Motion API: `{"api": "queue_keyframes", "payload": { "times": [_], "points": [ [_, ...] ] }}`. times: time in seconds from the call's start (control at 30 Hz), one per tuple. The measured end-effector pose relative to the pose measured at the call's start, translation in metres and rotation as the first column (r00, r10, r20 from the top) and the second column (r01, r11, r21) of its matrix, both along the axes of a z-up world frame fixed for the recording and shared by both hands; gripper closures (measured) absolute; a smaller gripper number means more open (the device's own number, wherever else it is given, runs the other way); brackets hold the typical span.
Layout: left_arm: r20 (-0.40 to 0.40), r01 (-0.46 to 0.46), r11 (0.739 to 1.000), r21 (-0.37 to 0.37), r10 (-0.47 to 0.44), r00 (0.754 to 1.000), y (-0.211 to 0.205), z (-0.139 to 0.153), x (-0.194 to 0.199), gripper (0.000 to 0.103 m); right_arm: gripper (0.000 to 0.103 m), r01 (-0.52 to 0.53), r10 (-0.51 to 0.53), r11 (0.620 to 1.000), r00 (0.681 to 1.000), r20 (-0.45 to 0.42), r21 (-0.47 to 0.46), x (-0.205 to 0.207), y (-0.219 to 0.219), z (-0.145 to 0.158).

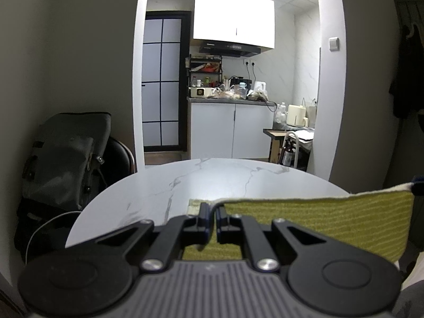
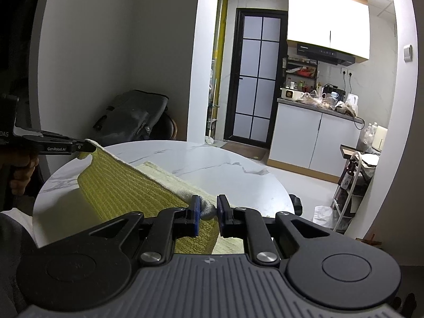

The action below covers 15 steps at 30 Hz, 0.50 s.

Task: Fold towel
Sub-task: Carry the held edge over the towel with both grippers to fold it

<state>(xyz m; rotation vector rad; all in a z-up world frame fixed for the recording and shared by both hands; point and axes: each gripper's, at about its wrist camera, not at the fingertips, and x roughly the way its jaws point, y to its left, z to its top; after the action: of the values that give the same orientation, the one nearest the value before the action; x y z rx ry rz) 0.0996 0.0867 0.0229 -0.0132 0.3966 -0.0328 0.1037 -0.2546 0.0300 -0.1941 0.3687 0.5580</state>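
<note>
Left tongs point(image 1: 214, 221) are clamped on one corner of the yellow-green ribbed cloth towel point(image 2: 127, 185). Right tongs point(image 2: 207, 216) pinch the opposite cream-hemmed corner. The towel's top edge is stretched taut between them above the round white marble-patterned tabletop point(image 2: 225, 167), its lower part resting on that surface.

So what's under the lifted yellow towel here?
Under the raised yellow ribbed towel lies its paler remaining part, flat on the round white marble table. Whatever sits beneath the hanging cloth near the tongs is covered.
</note>
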Motion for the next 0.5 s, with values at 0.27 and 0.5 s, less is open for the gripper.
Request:
{"api": "queue_keyframes", "payload": {
  "times": [0.27,0.5],
  "points": [
    [-0.022,-0.001,1.000,0.017,0.001,1.000,-0.003,-0.002,0.023,0.098,0.088,0.008,-0.008,1.000,1.000,-0.007,0.003,0.022,0.000,-0.004],
    [-0.044,0.005,0.999,0.034,-0.004,0.999,-0.003,-0.007,0.044,0.097,0.088,0.015,-0.015,1.000,1.000,-0.026,0.000,0.039,-0.001,-0.012]
  ]
}}
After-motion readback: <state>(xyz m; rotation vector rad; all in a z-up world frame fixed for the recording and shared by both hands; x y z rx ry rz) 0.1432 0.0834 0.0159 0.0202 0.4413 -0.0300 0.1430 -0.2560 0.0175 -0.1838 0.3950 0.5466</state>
